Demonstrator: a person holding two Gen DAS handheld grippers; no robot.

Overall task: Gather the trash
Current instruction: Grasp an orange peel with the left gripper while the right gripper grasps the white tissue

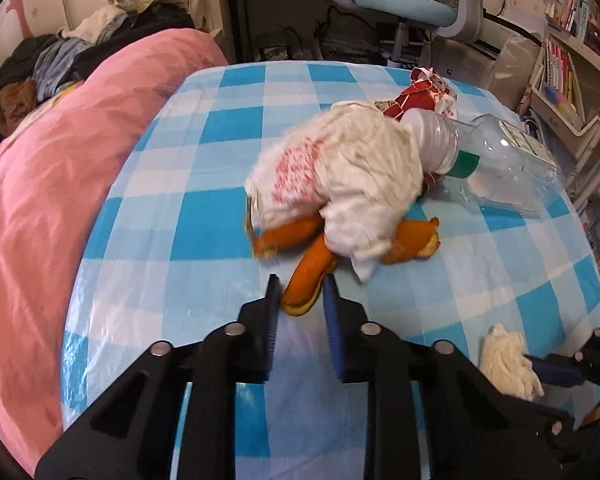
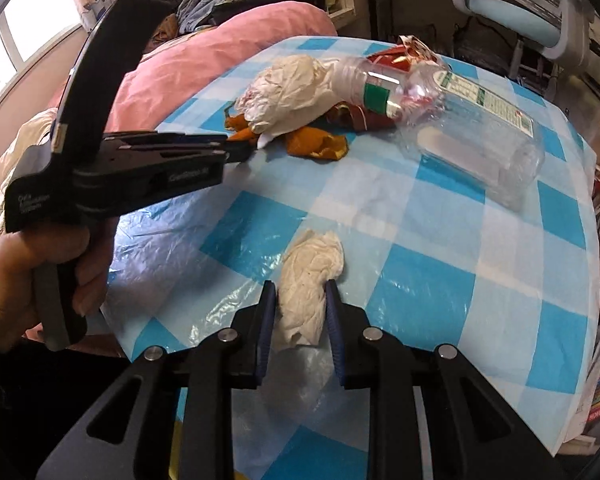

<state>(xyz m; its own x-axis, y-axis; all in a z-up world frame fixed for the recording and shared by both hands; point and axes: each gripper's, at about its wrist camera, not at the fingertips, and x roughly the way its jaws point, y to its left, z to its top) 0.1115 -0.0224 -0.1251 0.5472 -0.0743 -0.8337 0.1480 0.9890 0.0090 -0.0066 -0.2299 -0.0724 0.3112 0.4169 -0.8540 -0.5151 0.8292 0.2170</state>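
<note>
My left tongs (image 1: pixel 300 292) are clamped on the near end of a strip of orange peel (image 1: pixel 310 280), both blue pads pressing its sides; that strip runs back under a big crumpled white tissue (image 1: pixel 340 176) at the middle of the table (image 1: pixel 204 208); two more pieces of peel poke out from beneath the same tissue, one to the left and one to the right. Behind it I see a clear plastic bottle (image 1: pixel 500 160) lying on its side with a green band near its neck, the neck touching the tissue; a torn red and white wrapper (image 1: pixel 424 94) sits just beyond them.

My right tongs (image 2: pixel 301 300) are closed on a smaller wad of white tissue (image 2: pixel 306 284) near the front edge of the table; the wad stands between the two pads and both touch it; the rest of it rests on the blue and white checked plastic cover. From the right wrist view I see the left hand (image 2: pixel 28 276) gripping its handle at the left, the left tongs reaching level toward the peel pile.

A pink duvet (image 1: pixel 40 200) lies beside the table on the left; a light blue office chair (image 1: pixel 412 4) stands beyond the far edge.
</note>
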